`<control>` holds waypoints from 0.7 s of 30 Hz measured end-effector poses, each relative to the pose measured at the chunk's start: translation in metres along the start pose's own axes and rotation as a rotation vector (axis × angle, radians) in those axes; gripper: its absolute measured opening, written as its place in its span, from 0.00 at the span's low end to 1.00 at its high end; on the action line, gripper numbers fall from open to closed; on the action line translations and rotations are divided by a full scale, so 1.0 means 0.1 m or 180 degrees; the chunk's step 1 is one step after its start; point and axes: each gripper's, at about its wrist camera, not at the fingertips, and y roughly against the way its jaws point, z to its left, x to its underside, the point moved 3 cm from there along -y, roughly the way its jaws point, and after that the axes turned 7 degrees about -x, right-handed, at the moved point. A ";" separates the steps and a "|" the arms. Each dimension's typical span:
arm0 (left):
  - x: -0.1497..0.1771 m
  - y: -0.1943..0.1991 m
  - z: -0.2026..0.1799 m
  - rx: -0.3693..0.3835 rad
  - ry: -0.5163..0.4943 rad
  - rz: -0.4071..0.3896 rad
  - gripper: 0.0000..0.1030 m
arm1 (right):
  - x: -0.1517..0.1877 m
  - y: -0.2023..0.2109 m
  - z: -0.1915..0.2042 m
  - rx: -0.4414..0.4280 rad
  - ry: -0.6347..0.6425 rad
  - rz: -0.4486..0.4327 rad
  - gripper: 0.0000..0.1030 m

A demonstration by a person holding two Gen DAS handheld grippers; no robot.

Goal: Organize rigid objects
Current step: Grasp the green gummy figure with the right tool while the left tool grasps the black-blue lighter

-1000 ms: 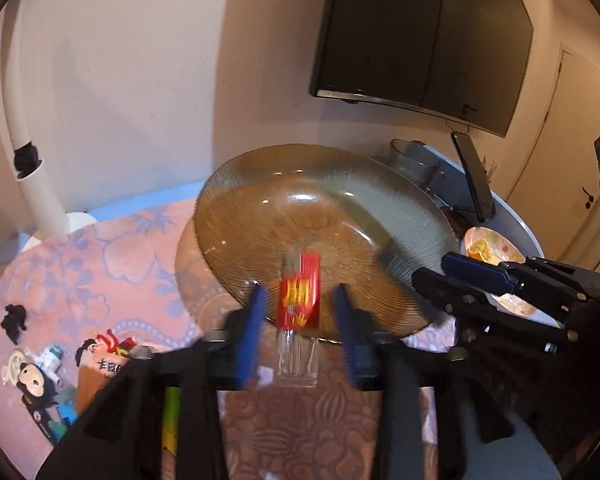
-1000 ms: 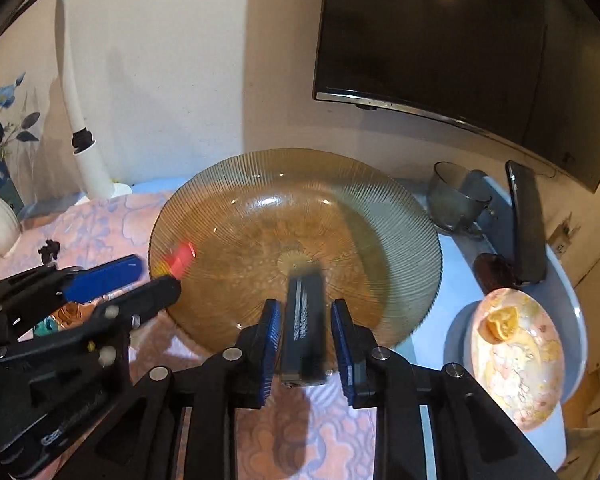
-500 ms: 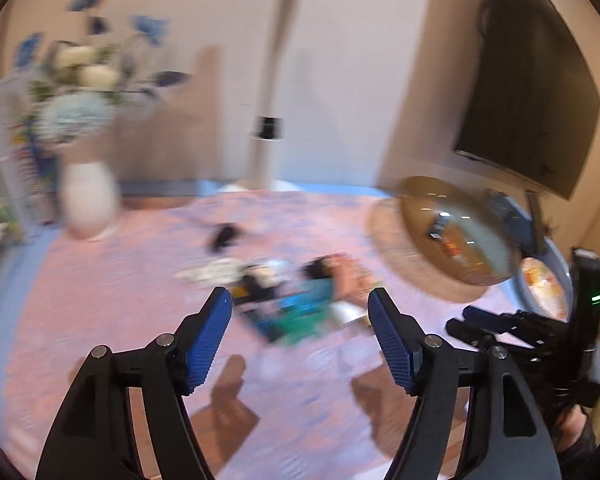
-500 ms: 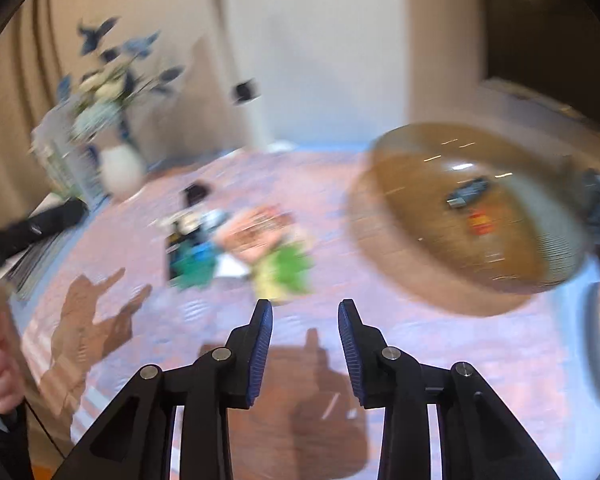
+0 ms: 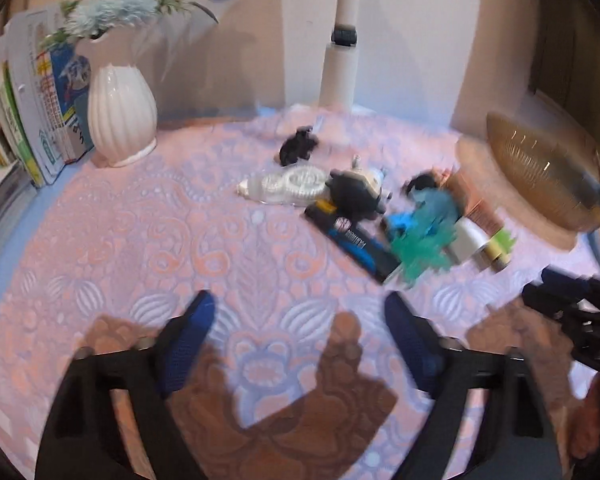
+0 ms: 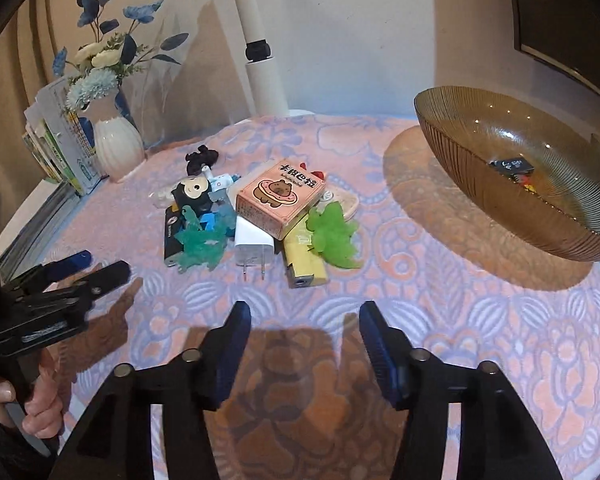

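A heap of small items lies mid-table: a pink donut-print box (image 6: 281, 196), a white charger plug (image 6: 253, 245), a yellow lighter (image 6: 303, 266), a green toy (image 6: 334, 235), a teal toy (image 6: 200, 245), a black lighter (image 6: 171, 236) and a black figurine (image 6: 192, 192). The amber glass bowl (image 6: 480, 184) at right holds a dark lighter (image 6: 512, 166) and a red one. My right gripper (image 6: 304, 320) is open and empty, short of the heap. My left gripper (image 5: 298, 314) is open and empty; it also shows in the right wrist view (image 6: 96, 266) left of the heap.
A white vase (image 6: 118, 148) with blue flowers and a stack of booklets (image 6: 56, 148) stand at the back left. A white lamp post (image 6: 264, 76) rises at the back. A dark screen (image 6: 572, 20) hangs on the wall at right.
Both grippers let go of their lighters in the bowl, opened, and drew back and left. They now face the heap in the middle of the table.
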 end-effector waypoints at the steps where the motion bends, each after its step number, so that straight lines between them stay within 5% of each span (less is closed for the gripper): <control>1: 0.00 0.03 0.01 0.0019 0.0029 -0.0076 0.75 | 0.00 -0.01 0.01 0.0007 0.0015 0.0002 0.54; 11: -0.01 0.00 0.04 -0.0028 0.0099 0.0051 0.75 | -0.02 -0.03 -0.07 0.0023 -0.0133 0.0039 0.54; 17: -0.34 0.09 0.03 0.0252 0.0275 0.0071 0.74 | -0.25 0.11 -0.17 0.0066 -0.0279 0.0129 0.51; 21: -0.42 -0.26 -0.09 0.0266 0.0225 0.0213 0.58 | -0.48 0.02 -0.13 0.0221 -0.0065 0.0044 0.46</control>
